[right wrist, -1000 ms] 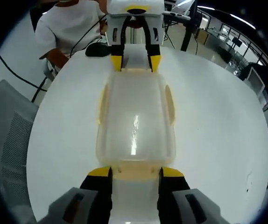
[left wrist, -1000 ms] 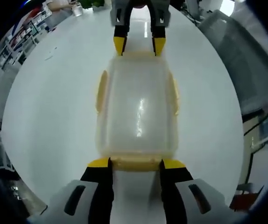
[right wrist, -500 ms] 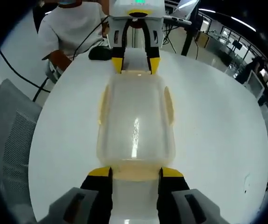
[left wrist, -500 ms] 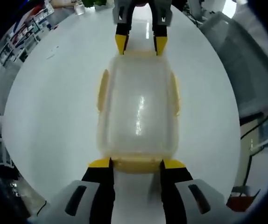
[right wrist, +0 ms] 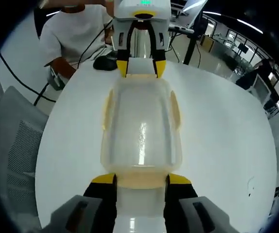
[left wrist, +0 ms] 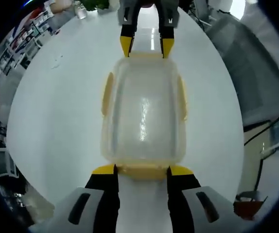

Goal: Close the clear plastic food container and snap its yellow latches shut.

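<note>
Clear rounded-rectangular container (left wrist: 143, 116) lay mid-table on glossy white round table (left wrist: 52, 116), yellow latches (left wrist: 142, 170) along its sides, my left gripper (left wrist: 142, 171) and right gripper (right wrist: 141, 180) parted at opposite end latches, grip uncertain, seated person (right wrist: 74, 34) and mesh chair (right wrist: 13, 141) beyond the table's edge.

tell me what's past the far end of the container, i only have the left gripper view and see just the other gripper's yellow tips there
Observer: In the right gripper view, a person in a white shirt sits beyond the table's far edge.
Operator: anything lying on the table near them
Observer: A dark, mouse-like object lies beside the left gripper.
Operator: what's beside the table on that side
Observer: A grey mesh chair stands against the table's edge.
</note>
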A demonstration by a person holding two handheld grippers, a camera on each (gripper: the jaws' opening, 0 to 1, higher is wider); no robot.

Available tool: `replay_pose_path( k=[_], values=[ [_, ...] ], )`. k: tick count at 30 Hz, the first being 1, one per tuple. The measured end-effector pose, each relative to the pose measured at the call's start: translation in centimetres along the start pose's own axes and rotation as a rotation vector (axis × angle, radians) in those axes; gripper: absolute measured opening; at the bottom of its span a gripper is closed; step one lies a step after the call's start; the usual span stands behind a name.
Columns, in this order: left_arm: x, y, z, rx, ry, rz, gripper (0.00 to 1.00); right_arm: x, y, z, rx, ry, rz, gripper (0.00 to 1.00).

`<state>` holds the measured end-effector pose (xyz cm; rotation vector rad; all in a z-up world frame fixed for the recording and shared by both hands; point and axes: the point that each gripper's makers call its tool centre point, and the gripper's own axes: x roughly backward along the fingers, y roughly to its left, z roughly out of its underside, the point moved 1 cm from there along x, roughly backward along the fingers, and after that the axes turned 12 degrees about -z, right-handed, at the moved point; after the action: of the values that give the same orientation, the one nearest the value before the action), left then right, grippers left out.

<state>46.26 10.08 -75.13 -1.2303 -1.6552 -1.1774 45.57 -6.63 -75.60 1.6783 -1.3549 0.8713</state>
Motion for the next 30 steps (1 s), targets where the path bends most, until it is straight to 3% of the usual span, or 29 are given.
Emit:
replay_pose_path(
  k=[18, 30],
  values=[
    [2.1, 1.1, -3.6, -0.023, -0.010, -0.007, 0.36, 3.9, 0.6, 1.0, -0.013, -0.011, 0.000, 0.35],
    [2.3, 0.9, -6.1, -0.018, -0.034, -0.006, 0.36, 5.7, 1.1, 2.6, -0.017, 0.004, 0.011, 0.35]
  ],
)
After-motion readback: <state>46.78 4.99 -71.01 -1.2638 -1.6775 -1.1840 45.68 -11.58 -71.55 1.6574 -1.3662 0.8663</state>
